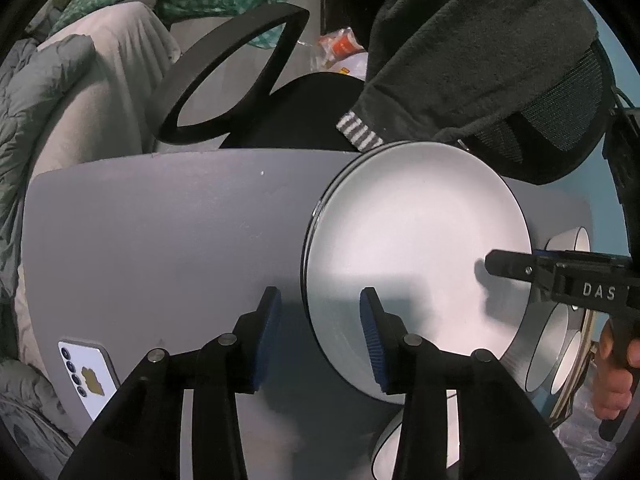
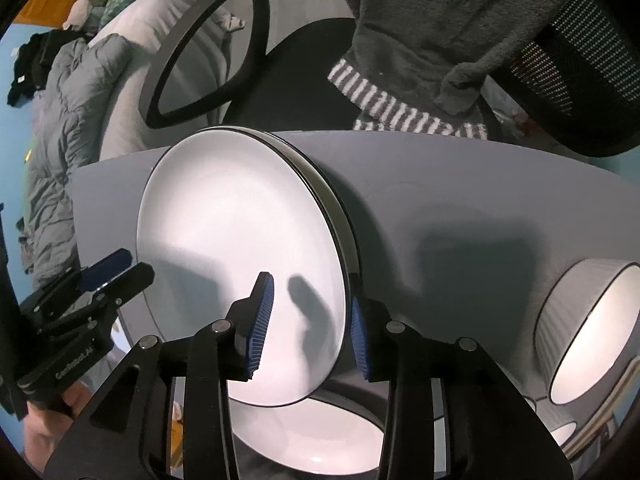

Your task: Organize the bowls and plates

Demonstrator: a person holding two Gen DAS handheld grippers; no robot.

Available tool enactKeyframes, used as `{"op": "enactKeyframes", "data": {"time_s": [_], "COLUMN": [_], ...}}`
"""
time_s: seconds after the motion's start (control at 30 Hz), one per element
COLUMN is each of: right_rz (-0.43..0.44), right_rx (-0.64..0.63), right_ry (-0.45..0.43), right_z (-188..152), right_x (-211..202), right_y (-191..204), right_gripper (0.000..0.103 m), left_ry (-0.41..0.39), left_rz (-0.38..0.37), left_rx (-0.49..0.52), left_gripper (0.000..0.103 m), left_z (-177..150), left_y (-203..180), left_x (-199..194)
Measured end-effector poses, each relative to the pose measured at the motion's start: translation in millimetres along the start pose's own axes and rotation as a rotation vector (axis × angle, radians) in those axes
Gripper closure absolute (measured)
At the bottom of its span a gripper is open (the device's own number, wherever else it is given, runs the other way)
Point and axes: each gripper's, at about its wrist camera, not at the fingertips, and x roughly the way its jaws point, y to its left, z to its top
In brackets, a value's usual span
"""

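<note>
A white plate with a dark rim (image 1: 416, 248) tops a small stack of plates on the grey table (image 1: 160, 240); it also shows in the right wrist view (image 2: 236, 232). My left gripper (image 1: 320, 336) is open, its jaws astride the stack's near-left rim. My right gripper (image 2: 310, 320) is open, its jaws astride the top plate's right rim, one pad above and one below; it shows from the side in the left wrist view (image 1: 516, 266). White bowls (image 2: 592, 328) stand to the right. Another white dish (image 2: 312, 436) lies under the plate's near edge.
A white phone (image 1: 86, 372) lies on the table's near-left corner. A black office chair (image 1: 224, 80) with a grey garment (image 1: 460, 40) draped over it stands beyond the far edge. Bedding is piled at the left. The left gripper shows in the right wrist view (image 2: 108, 276).
</note>
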Motion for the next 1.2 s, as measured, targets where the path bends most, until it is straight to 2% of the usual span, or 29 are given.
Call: {"op": "enactKeyframes", "data": {"time_s": [0.17, 0.27, 0.4, 0.47, 0.63, 0.73, 0.93, 1.2], "right_rz": [-0.022, -0.078, -0.083, -0.098, -0.138, -0.166, -0.201, -0.216], "right_rx": [0.005, -0.004, -0.007, -0.013, -0.035, -0.058, -0.094, -0.108], "right_ry": [-0.012, -0.032, -0.052, -0.067, -0.112, -0.15, -0.225, -0.269], "right_z": [-1.9, -4.0, -7.0, -9.7, -22.2, -32.6, -61.3, -89.6], "right_x": [-3.5, -6.9, -11.8, -14.2, -25.4, -35.2, -53.8, -69.1], "right_y": [2.6, 3.3, 2.6, 3.6, 8.5, 13.6, 22.7, 39.5], "right_gripper": [0.067, 0.055, 0.054, 0.054, 0.05, 0.046, 0.045, 0.045], "left_ry": [-0.004, -0.015, -0.036, -0.051, -0.094, -0.112, -0.142, -0.17], "left_rz": [-0.008, -0.018, -0.013, -0.004, 0.013, 0.025, 0.017, 0.013], "left_rx": [-0.006, -0.02, -0.006, 0.007, 0.054, 0.079, 0.107, 0.153], "left_gripper": [0.06, 0.056, 0.056, 0.049, 0.042, 0.042, 0.042, 0.042], "left_z": [-7.0, -10.5, -15.8, -20.4, -34.3, -44.4, -67.6, -93.5], "left_y": [1.1, 1.3, -2.3, -4.5, -10.5, -14.4, -19.5, -18.9], "left_x": [-4.4, -8.8, -18.1, -24.6, -41.9, -51.1, -67.5, -85.8]}}
